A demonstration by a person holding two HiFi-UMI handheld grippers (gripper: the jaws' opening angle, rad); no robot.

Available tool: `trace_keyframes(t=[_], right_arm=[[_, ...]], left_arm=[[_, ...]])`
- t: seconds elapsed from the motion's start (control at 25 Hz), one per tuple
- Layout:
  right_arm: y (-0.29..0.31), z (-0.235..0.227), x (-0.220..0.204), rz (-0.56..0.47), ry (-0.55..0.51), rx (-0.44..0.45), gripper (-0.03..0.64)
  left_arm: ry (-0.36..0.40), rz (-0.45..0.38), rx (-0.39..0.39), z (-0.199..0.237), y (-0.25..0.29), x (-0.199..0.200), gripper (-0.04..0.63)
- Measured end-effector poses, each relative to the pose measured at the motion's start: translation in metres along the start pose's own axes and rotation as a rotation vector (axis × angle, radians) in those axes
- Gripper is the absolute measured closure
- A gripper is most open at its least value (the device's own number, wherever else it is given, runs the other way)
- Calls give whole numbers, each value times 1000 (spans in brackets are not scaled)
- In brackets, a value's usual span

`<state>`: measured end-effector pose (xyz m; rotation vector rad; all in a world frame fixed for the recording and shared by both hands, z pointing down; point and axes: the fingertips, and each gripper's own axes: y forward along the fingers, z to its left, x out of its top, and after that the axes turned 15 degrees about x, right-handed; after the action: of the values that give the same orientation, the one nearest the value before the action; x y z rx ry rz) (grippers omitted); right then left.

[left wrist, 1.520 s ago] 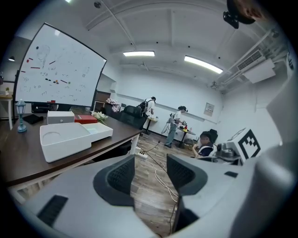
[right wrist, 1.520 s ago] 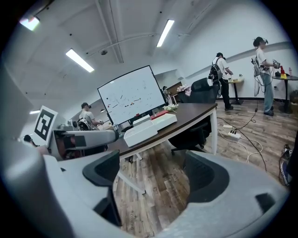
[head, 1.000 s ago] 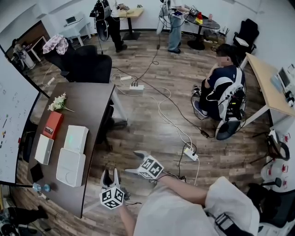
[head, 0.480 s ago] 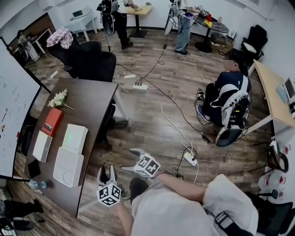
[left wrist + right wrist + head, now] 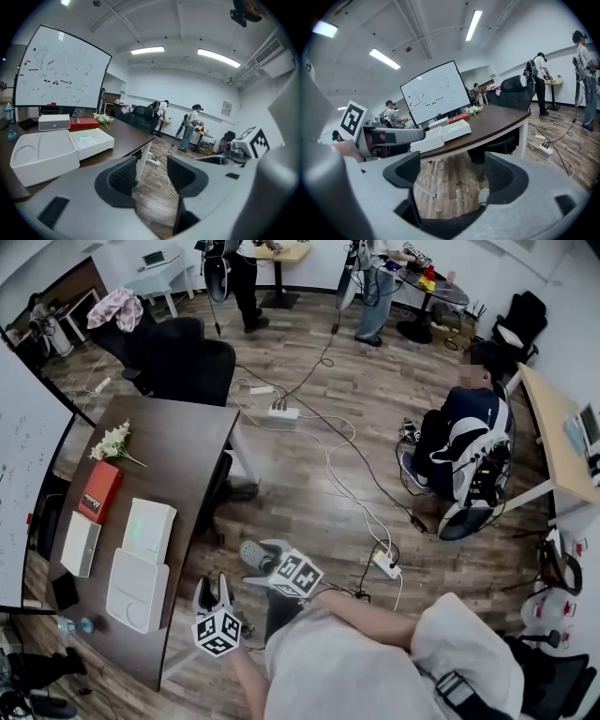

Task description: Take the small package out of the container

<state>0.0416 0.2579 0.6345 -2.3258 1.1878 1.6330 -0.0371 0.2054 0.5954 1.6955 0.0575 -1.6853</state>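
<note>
Head view: left gripper (image 5: 211, 592) and right gripper (image 5: 262, 563) gape empty (nothing begun); small package (image 5: 141, 527) lies in container (image 5: 172, 521), well beyond their fingers.

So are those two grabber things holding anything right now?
No, nothing is held. The grey left gripper and the grey right gripper both have their jaws apart, with nothing between them.

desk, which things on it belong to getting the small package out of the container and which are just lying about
Job: white container, greenish package inside it.
Lying about: red box, white box, flowers, compartment tray, bottle.
</note>
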Motion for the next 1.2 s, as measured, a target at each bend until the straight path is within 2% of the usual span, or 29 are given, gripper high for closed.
trace_keyframes(t=[0.72,0.88,1.2], right_arm=[[80,-105,104,14,5,33,199],[118,-117,127,31,15,51,199],[187,-133,161,113,-10,132,201]], left_arm=[[-11,30,121,59,144,94,396],[8,69,182,96,174,107,394],[-76,104,294,168,216,128,393]])
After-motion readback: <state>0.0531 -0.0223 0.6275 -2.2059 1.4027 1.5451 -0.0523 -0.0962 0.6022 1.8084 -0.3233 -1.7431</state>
